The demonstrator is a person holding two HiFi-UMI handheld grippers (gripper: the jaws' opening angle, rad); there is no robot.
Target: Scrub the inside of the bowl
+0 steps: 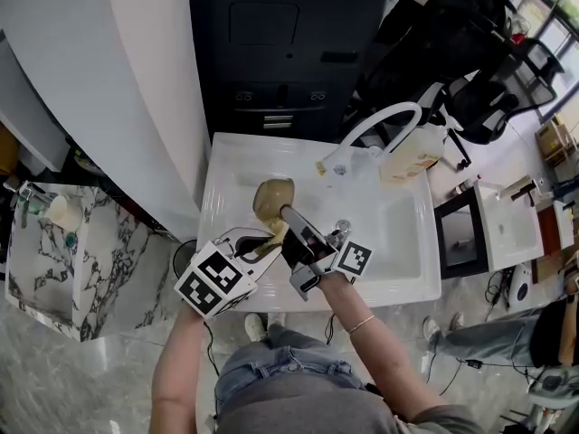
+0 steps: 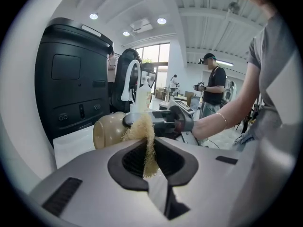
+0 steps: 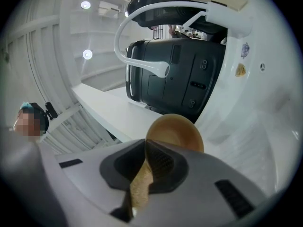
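Observation:
A tan bowl (image 1: 273, 197) is held on its side above the left part of the white sink (image 1: 398, 242). My right gripper (image 1: 286, 213) is shut on the bowl's rim; in the right gripper view the bowl (image 3: 176, 131) opens just past the jaws, its wall pinched between them. My left gripper (image 1: 261, 245) is shut on a tan fibrous scrubber (image 1: 273, 235). In the left gripper view the scrubber (image 2: 147, 143) rises from the jaws to touch the right gripper's tip beside the bowl (image 2: 109, 131).
A white arched faucet (image 1: 382, 120) and a pale jug (image 1: 413, 156) stand at the sink's back right. A black cabinet (image 1: 280, 52) rises behind the sink. A marbled counter (image 1: 54, 251) lies to the left. A person (image 2: 214, 86) stands far off.

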